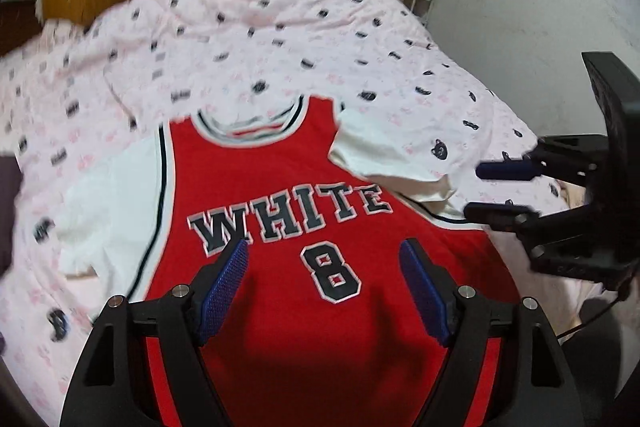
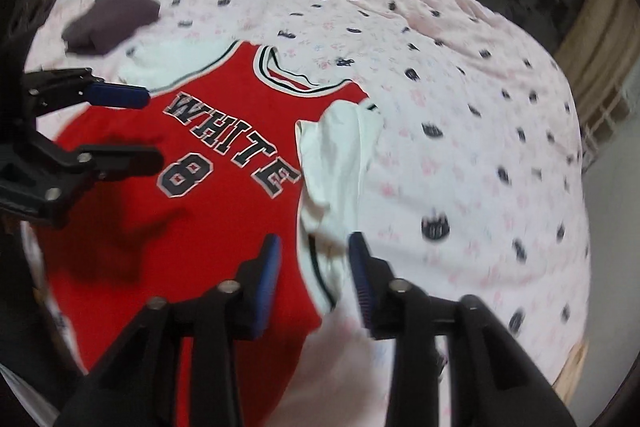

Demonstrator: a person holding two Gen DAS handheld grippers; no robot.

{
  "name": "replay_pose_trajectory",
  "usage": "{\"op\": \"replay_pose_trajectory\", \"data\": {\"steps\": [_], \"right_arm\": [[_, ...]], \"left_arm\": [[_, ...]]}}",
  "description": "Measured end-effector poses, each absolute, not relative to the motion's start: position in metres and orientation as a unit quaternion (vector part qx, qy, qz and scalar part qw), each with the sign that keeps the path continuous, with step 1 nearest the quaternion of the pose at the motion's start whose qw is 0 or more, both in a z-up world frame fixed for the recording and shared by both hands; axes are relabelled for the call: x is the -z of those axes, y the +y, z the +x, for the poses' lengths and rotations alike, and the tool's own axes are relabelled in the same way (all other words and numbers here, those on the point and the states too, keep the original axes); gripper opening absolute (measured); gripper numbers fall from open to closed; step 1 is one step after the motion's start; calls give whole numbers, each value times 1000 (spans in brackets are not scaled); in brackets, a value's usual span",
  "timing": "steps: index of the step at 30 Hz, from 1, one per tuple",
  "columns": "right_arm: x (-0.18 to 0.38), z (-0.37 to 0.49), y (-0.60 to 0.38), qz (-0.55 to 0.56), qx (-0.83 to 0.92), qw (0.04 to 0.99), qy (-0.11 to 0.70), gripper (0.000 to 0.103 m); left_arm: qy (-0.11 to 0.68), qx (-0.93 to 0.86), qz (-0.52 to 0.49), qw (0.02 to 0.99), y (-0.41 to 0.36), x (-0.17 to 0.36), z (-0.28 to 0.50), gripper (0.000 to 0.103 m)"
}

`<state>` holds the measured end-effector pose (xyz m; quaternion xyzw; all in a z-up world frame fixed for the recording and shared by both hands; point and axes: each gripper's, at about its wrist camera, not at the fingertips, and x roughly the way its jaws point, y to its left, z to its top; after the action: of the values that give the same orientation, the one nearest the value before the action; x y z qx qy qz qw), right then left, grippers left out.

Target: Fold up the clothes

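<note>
Dark cloth (image 2: 110, 21): a dark purple bundle lies on the bed well beyond your left hand-held gripper, apart from the jersey.
Left sleeve (image 1: 108, 203): spread flat on the bed, to the left of your left hand-held gripper.
Left hand-held gripper (image 1: 324, 247): fingers spread wide, pinching nothing; it hangs over the jersey's chest, with the "8" between the fingers.
Jersey (image 1: 280, 163): red with white sleeves, face up on the bed (image 1: 280, 39); its long axis runs away from you, collar at the far end, hem nearest.
Right sleeve (image 2: 340, 155): folded in over the jersey's right edge, directly ahead of your right hand-held gripper.
Right hand-held gripper (image 2: 314, 241): fingers apart and empty, straddling the jersey's right side seam. It is the nearer one, so I judge the next fold starts there.
Containers: none in view.
</note>
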<state>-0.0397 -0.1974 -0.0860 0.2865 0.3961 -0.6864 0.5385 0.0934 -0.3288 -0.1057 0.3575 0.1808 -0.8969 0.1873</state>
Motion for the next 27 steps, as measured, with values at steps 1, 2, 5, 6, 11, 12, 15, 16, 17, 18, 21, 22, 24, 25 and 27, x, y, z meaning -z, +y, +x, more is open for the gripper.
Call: {"op": "replay_pose_trajectory", "data": {"steps": [1, 2, 5, 6, 11, 12, 15, 16, 17, 18, 21, 22, 24, 25, 27], "right_arm": [[90, -39, -203, 278, 685, 537, 407, 46], [94, -38, -209, 269, 683, 536, 417, 46], [105, -40, -226, 268, 676, 529, 438, 44], [110, -43, -231, 273, 674, 523, 445, 42], [118, -61, -240, 303, 685, 501, 434, 14], [115, -66, -238, 308, 692, 501, 418, 13], [103, -87, -228, 333, 716, 492, 367, 11], [100, -97, -224, 345, 725, 484, 347, 10], [100, -112, -218, 366, 736, 469, 322, 9], [103, -126, -213, 390, 742, 452, 305, 9], [123, -170, -194, 473, 747, 393, 251, 9], [131, -185, -187, 502, 746, 371, 232, 9], [143, -205, -172, 532, 749, 335, 210, 10], [143, -209, -166, 536, 751, 331, 200, 10], [136, -214, -159, 532, 756, 335, 183, 13]], "left_arm": [[190, 896, 355, 185, -332, 106, 94, 73], [199, 896, 353, 183, -336, 105, 94, 73], [190, 895, 353, 195, -342, 106, 93, 73], [190, 893, 357, 196, -344, 107, 91, 73], [220, 886, 362, 187, -352, 114, 89, 73], [220, 886, 362, 188, -352, 114, 89, 73], [220, 885, 363, 190, -354, 116, 87, 73], [223, 884, 364, 191, -355, 117, 87, 73], [226, 883, 364, 192, -356, 118, 87, 73], [230, 882, 365, 193, -357, 119, 87, 73], [242, 878, 365, 193, -360, 121, 87, 73], [245, 878, 364, 193, -361, 121, 87, 73], [245, 877, 366, 195, -361, 122, 87, 73], [245, 876, 366, 196, -361, 123, 87, 73], [246, 875, 368, 196, -362, 124, 87, 73]]}}
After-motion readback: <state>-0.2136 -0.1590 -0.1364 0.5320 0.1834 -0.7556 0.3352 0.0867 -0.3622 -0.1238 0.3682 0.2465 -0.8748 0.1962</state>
